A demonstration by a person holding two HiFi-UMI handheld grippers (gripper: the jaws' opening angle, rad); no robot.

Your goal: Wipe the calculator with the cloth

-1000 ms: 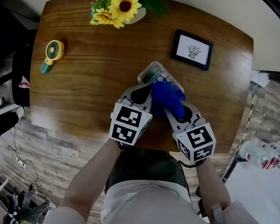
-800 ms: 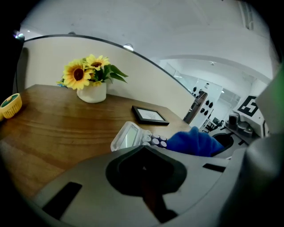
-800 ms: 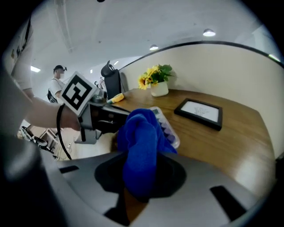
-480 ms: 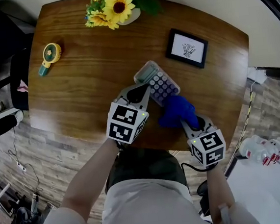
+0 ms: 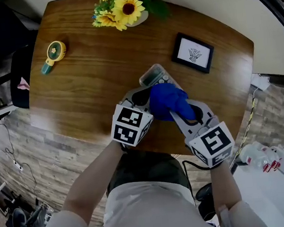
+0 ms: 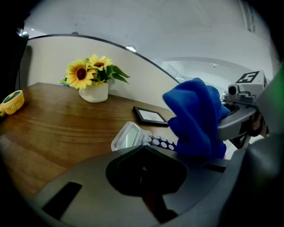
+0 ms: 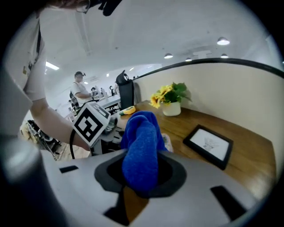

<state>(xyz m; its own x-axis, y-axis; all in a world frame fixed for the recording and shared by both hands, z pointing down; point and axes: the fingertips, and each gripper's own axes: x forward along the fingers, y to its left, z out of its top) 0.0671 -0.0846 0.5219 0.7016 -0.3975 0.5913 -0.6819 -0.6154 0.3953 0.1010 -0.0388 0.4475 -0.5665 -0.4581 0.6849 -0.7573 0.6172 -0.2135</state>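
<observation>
The grey calculator (image 5: 153, 76) lies slantwise in the middle of the wooden table (image 5: 80, 91); only its display end shows. A bunched blue cloth (image 5: 166, 99) sits over its keys, and my right gripper (image 5: 175, 110) is shut on that cloth. In the right gripper view the cloth (image 7: 141, 142) stands up between the jaws. My left gripper (image 5: 141, 93) is shut, its tip at the calculator's near left edge. The left gripper view shows the calculator (image 6: 128, 135) just beyond the jaws, with the cloth (image 6: 195, 115) to its right.
A black picture frame (image 5: 192, 52) lies to the far right of the calculator. A vase of sunflowers (image 5: 122, 7) stands at the far edge, and a small yellow hand fan (image 5: 54, 55) lies at the far left. The near table edge runs just under both grippers.
Half a second ago the right gripper held the cloth off the calculator's near right end, keys bare. It has swept back up and left over the keys. The left gripper has hardly moved.
</observation>
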